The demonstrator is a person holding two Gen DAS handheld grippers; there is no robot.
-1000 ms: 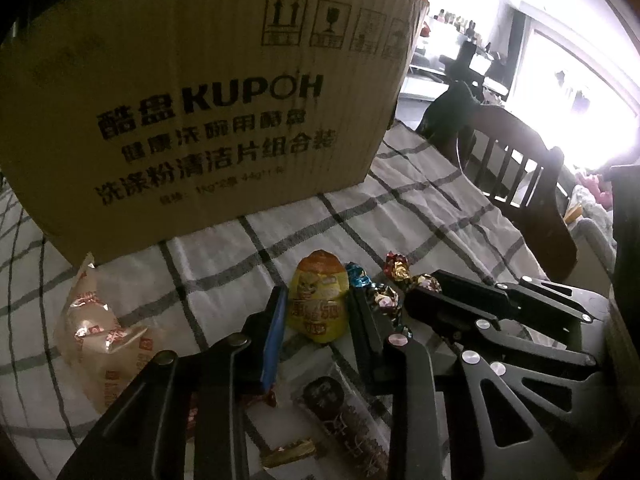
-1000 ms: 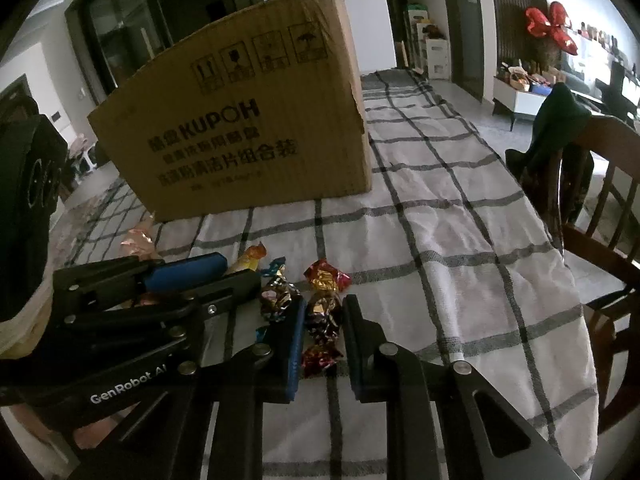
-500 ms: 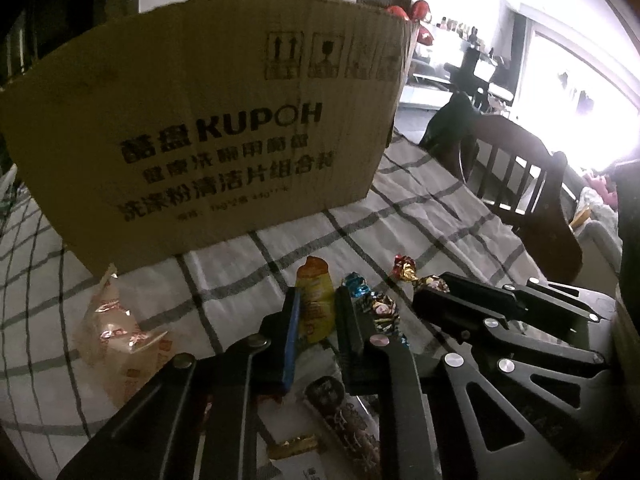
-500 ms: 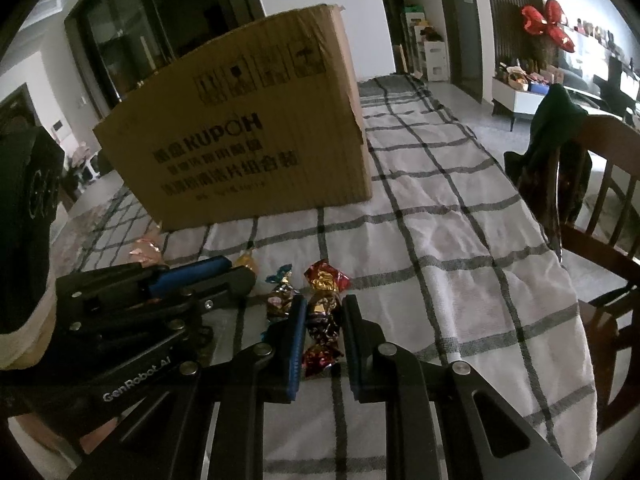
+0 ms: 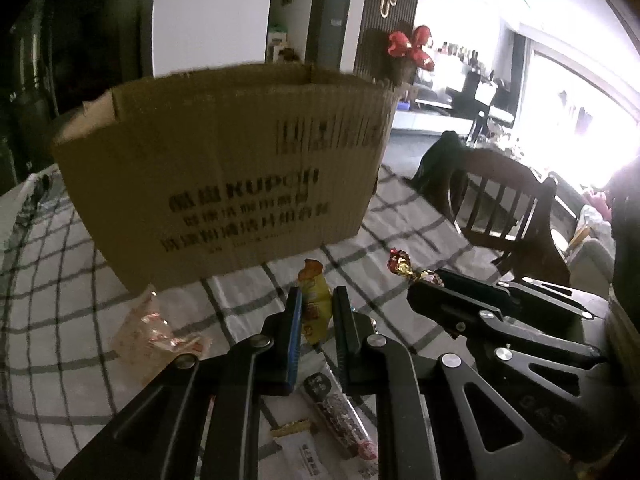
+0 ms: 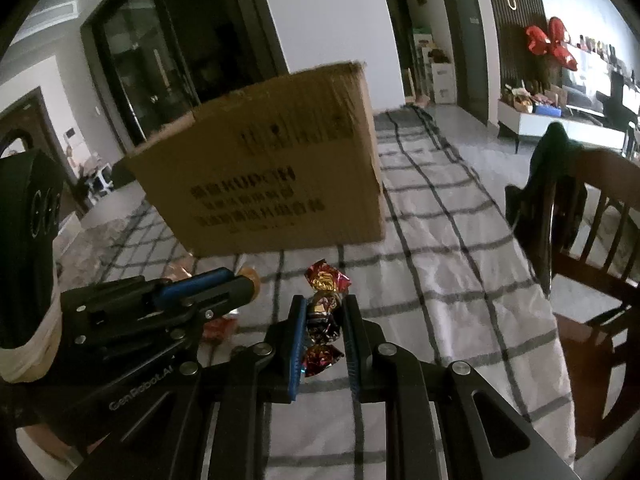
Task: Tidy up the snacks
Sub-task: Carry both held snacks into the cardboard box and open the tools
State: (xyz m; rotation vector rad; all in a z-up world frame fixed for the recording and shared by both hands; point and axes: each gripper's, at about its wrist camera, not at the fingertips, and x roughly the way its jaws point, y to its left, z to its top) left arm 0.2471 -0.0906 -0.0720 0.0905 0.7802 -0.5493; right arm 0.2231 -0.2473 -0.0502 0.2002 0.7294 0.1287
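Note:
My left gripper is shut on a yellow snack packet with an orange top, lifted off the checked tablecloth. My right gripper is shut on a dark foil candy with red and gold twisted ends, also raised above the cloth. Each gripper shows in the other's view: the right one with its candy at the left wrist view's right, the left one at the right wrist view's left. An open brown cardboard box stands on the table just beyond both.
On the cloth lie a clear bag of small wrapped sweets, a dark stick-shaped snack and a small gold wrapper. A wooden chair with a dark garment stands at the table's right edge.
My left gripper closed on the yellow packet and lifted it. The right gripper, holding its candy throughout, also rose. The box's open top has come into the left wrist view.

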